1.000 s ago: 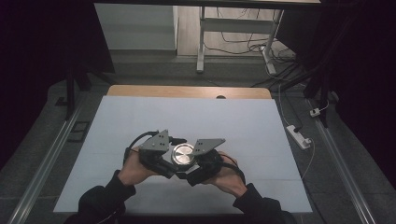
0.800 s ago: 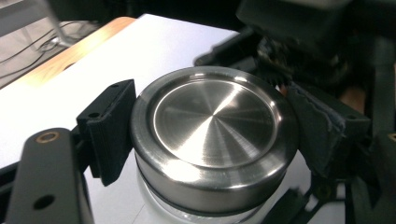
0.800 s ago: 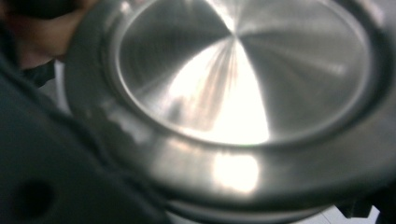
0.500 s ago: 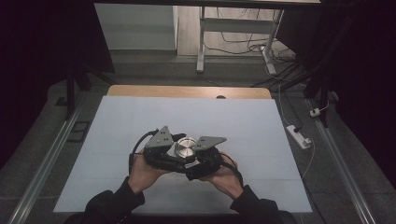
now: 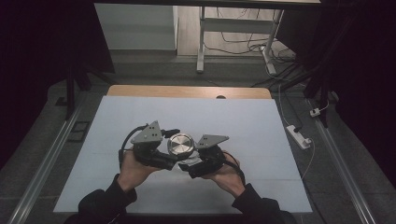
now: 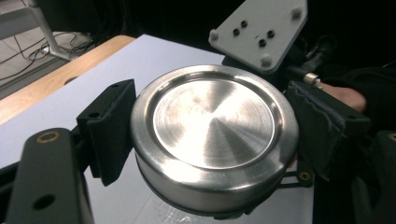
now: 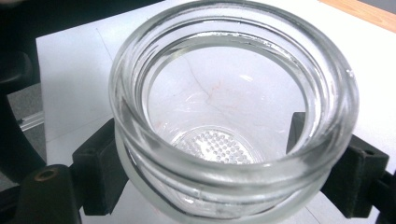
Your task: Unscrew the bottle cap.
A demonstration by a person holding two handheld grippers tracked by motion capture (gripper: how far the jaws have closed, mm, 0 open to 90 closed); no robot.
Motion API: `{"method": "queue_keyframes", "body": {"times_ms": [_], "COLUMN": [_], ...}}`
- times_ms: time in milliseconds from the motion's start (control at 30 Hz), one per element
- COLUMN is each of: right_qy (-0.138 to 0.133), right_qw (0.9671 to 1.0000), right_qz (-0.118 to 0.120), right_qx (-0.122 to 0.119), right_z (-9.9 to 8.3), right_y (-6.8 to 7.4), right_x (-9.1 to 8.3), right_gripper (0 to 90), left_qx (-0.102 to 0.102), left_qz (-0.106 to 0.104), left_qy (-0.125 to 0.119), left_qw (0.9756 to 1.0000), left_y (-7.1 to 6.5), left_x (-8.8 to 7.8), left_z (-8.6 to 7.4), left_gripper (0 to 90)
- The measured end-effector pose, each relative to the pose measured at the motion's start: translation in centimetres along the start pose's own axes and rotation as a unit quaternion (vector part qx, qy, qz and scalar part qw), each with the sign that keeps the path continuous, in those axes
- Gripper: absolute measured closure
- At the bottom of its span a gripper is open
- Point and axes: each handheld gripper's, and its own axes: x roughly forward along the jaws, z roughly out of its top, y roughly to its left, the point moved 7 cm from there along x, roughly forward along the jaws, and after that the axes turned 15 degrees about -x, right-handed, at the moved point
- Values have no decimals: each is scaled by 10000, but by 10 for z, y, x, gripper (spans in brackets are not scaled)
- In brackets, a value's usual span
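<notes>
A person sits at a table [image 5: 140,116] covered with a pale blue-white sheet, holding a two-jaw gripper in each hand above the near middle of it.

The left gripper [image 6: 205,140] has its black jaws closed on the sides of a round, brushed stainless-steel lid [image 6: 215,135], which is held flat side up, clear of the table. From the high view, the same lid [image 5: 180,144] appears as a shiny disc between the two hands, with the left gripper [image 5: 159,151] just to its left.

The right gripper [image 7: 205,158] has its jaws closed on a clear, round glass jar [image 7: 233,107] with a thick threaded rim. The jar's mouth is open and uncovered, and it looks empty, with a dotted pattern visible on its base. From above, the right gripper [image 5: 196,161] sits just right of and below the lid.

Judging by this, the lid is already off the jar and each piece is held separately, close together. What is left seems to be putting one or both pieces down on the table.
</notes>
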Motion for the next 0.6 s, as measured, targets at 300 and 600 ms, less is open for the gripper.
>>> {"method": "queue_keyframes", "body": {"times_ms": [300,600], "right_qy": [-25,-5], "right_qw": [10000,10000], "right_qz": [-51,-61], "right_qx": [17,5], "right_z": [-2,-5], "right_y": [-6,-14], "right_x": [-3,-5], "right_gripper": [152,152], "left_qx": [109,177], "left_qz": [-183,-284], "left_qy": [55,115], "left_qw": [9998,9994], "left_y": [-6,-10], "left_x": [-7,-6], "left_z": [-3,-12], "left_gripper": [208,208]}}
